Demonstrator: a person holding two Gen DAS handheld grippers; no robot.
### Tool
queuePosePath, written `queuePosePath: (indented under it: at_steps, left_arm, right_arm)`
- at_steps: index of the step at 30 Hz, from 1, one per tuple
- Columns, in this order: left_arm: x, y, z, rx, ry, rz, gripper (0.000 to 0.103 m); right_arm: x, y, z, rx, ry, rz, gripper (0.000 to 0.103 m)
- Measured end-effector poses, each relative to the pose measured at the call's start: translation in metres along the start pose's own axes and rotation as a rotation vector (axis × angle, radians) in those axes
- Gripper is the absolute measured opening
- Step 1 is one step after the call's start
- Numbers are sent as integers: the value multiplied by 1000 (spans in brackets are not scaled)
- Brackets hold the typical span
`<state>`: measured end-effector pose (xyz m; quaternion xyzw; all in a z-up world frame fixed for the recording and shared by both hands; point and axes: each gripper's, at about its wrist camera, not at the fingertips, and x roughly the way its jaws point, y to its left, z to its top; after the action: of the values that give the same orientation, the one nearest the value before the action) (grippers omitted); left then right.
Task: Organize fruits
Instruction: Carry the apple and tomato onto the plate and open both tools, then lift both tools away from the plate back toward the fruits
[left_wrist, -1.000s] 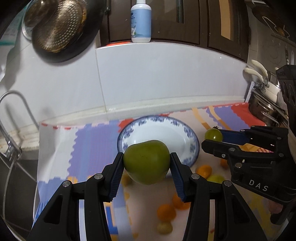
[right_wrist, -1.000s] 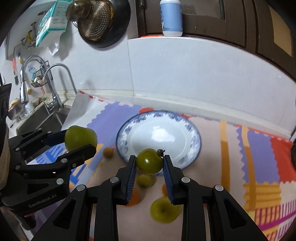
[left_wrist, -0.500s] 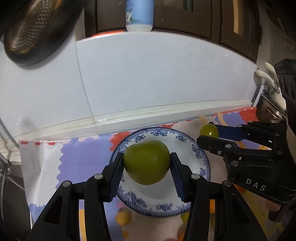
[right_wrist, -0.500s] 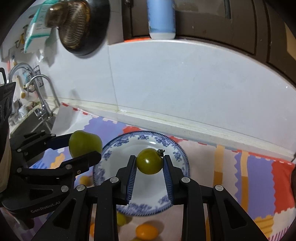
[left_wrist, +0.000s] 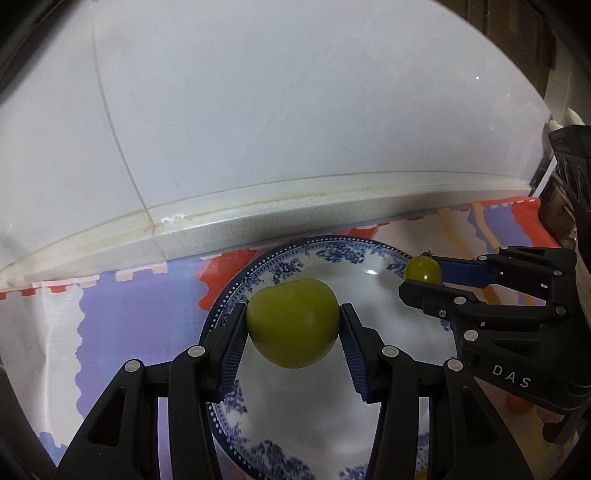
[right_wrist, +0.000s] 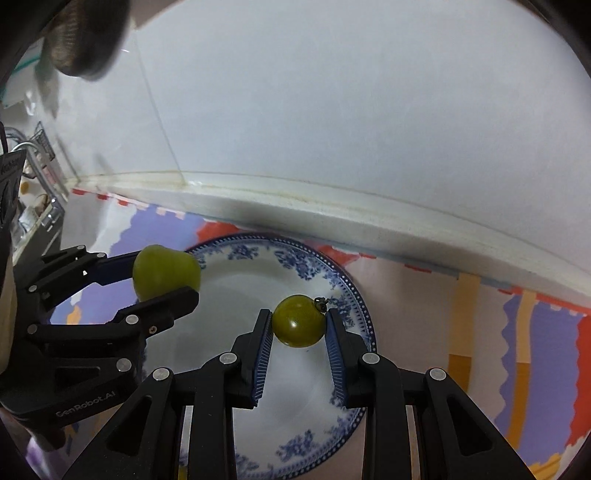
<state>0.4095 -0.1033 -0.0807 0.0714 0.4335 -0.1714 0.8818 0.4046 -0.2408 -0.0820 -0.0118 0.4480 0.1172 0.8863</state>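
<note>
Left wrist: two green fruits (left_wrist: 292, 327), one plate (left_wrist: 384, 254).

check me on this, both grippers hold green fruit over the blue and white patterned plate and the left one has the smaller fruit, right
Not quite: the left gripper holds the larger green fruit; the right gripper has the smaller green fruit. Both are over the blue and white patterned plate, as the right wrist view shows.

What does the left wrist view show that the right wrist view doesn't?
Only the left wrist view: an orange fruit low at right behind the right gripper. Only the right wrist view: the faucet at left. Both: the blue-patterned plate, the large green fruit in the left gripper, the small green tomato in the right gripper.
</note>
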Motion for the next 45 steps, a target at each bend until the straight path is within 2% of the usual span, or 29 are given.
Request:
queuePosePath:
  at_steps: [15,18,20,22,28,34,37,39,45]
  left_arm:
    - [25,4,1,-22,71,-11,49]
    - [19,4,2,-22,49,-10,49]
    - [12,5,5,-23,27,-6,55]
    - [4,6,6,-25,7,3,56]
    - [-30,5,3,-27,-58,37,60]
    - [-71,-3,-7,-30,-129,64,69]
    - [-91,-6,-13,-50,-158,72,74]
    - [-107,-6,-19,-54,-180,82,77]
    - [-149,-13,-39,-41,-242,118,87]
  right_arm:
    - [27,-3,2,3,51,22,30]
    - [26,-3,2,2,50,22,30]
    - [24,-3,2,-2,46,18,32]
    - [20,-2,1,0,39,10,41]
    - [-3,2,-4,-5,-3,-17,41]
    - [-40,13,-13,-8,-71,-24,41]
    - [-60,19,-17,-6,-109,-37,49]
    - [-74,22,-22,-8,-137,-46,49]
    - [-112,32,-38,10,-205,-80,59]
